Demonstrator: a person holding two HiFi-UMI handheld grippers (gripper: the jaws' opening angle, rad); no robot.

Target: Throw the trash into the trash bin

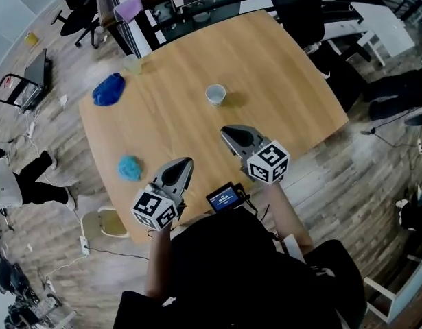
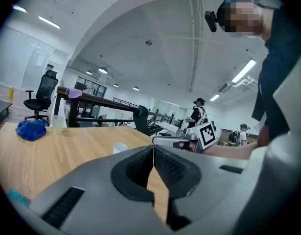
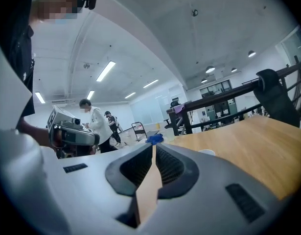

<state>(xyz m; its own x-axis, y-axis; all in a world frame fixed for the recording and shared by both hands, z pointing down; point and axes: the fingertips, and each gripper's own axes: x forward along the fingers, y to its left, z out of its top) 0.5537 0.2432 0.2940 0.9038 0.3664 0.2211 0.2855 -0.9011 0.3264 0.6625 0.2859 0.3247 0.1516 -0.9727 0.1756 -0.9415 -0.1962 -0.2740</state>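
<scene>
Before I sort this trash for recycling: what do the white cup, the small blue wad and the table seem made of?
The white cup: probably paper, matte, thin rim; plastic possible. The small blue wad: crumpled, soft-looking, maybe tissue or cloth; cannot tell which. The table: wood or wood-look laminate, pale visible grain, smooth low-sheen top.
</scene>
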